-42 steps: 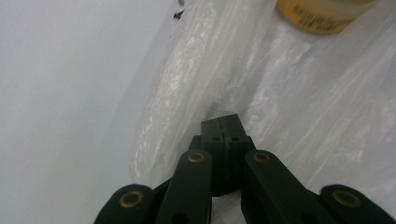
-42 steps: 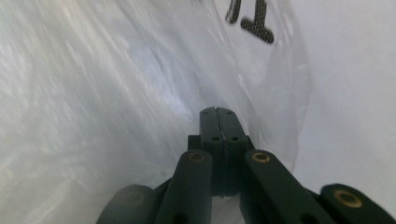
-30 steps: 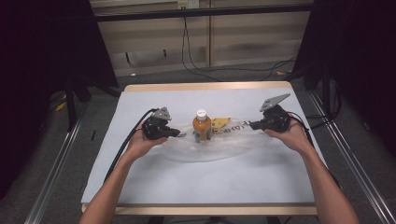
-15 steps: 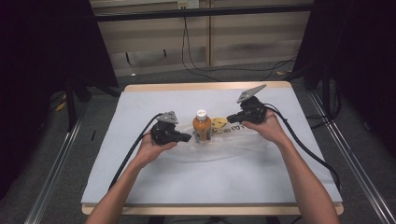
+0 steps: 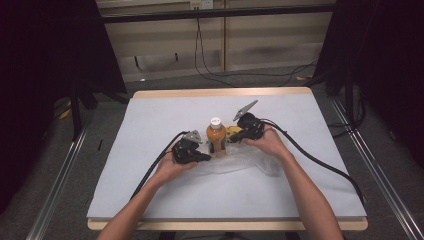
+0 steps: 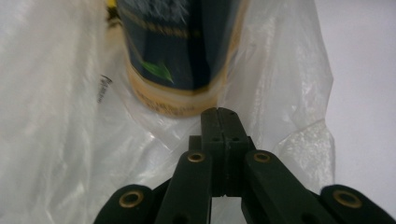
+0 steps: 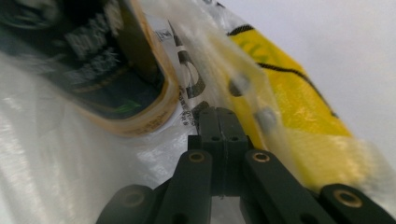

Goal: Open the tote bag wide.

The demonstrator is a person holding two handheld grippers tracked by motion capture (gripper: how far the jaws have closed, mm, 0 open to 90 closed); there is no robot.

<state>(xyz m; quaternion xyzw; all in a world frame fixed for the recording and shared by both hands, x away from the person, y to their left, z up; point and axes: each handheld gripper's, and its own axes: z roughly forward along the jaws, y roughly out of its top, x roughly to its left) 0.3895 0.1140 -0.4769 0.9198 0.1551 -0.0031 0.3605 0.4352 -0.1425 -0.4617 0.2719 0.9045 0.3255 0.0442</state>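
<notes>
A bottle (image 5: 215,136) of orange drink with a white cap stands upright at the table's middle. Its dark label (image 6: 182,51) fills the top of the left gripper view. A yellow packet (image 5: 233,132) lies just right of it, inside a clear plastic bag (image 5: 240,162) that is crumpled on the sheet. My left gripper (image 5: 206,157) sits at the bottle's left foot, its jaws (image 6: 221,114) shut on the bag's film. My right gripper (image 5: 233,139) is on the bottle's right, shut (image 7: 219,114) on bag film between the bottle (image 7: 88,60) and the packet (image 7: 294,102).
The white sheet (image 5: 150,120) covers a wooden table (image 5: 220,93) with open room on all sides. Black cables (image 5: 320,162) trail from both grippers towards the near corners. Dark floor, metal rails (image 5: 55,185) and stands surround the table.
Both grippers have closed in on the bottle. The right one travelled left from the table's right side, and the bag has slackened and bunched between them.
</notes>
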